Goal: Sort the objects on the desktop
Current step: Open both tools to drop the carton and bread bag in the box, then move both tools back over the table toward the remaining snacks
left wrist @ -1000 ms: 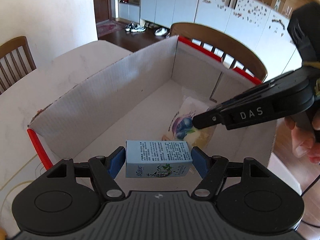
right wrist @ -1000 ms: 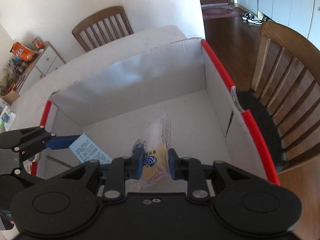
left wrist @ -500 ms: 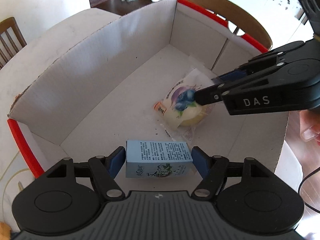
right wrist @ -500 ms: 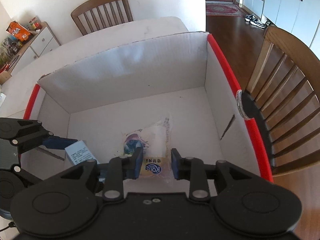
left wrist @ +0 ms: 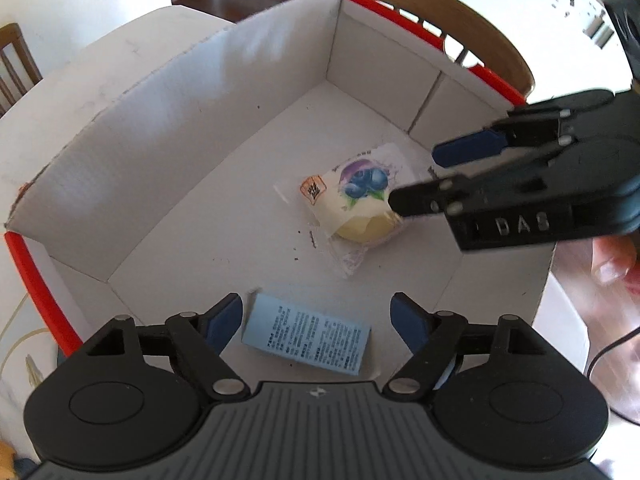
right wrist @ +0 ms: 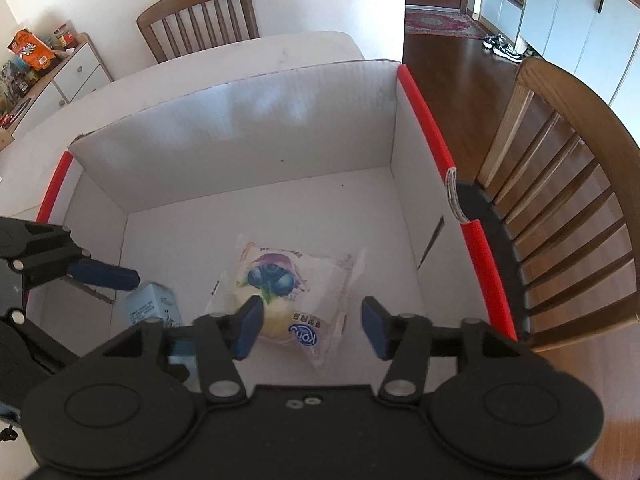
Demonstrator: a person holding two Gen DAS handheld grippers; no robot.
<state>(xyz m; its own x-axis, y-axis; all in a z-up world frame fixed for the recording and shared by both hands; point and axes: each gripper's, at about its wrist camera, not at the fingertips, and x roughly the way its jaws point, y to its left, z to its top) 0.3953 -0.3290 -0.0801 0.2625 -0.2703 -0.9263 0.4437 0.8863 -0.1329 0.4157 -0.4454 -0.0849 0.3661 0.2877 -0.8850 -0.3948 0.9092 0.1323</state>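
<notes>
A white cardboard box with red-edged rims (left wrist: 28, 264) (right wrist: 420, 96) stands on the table. A small light blue carton (left wrist: 306, 338) lies on the box floor, under my open left gripper (left wrist: 316, 316); it also shows in the right wrist view (right wrist: 150, 306). A wrapped blueberry bun (right wrist: 288, 300) lies on the box floor, just ahead of my open right gripper (right wrist: 312, 324). In the left wrist view the bun (left wrist: 356, 200) lies beside the right gripper (left wrist: 424, 180), whose jaws stand apart.
The white table (left wrist: 80, 72) (right wrist: 240, 56) carries the box. Wooden chairs stand at the far side (right wrist: 200, 12) and the right (right wrist: 568, 184). A sideboard with snack bags (right wrist: 44, 60) is at the far left. A hand (left wrist: 612, 264) holds the right gripper.
Both grippers have opened. The left let go of the blue carton, the right let go of the bun; both now lie on the box floor.
</notes>
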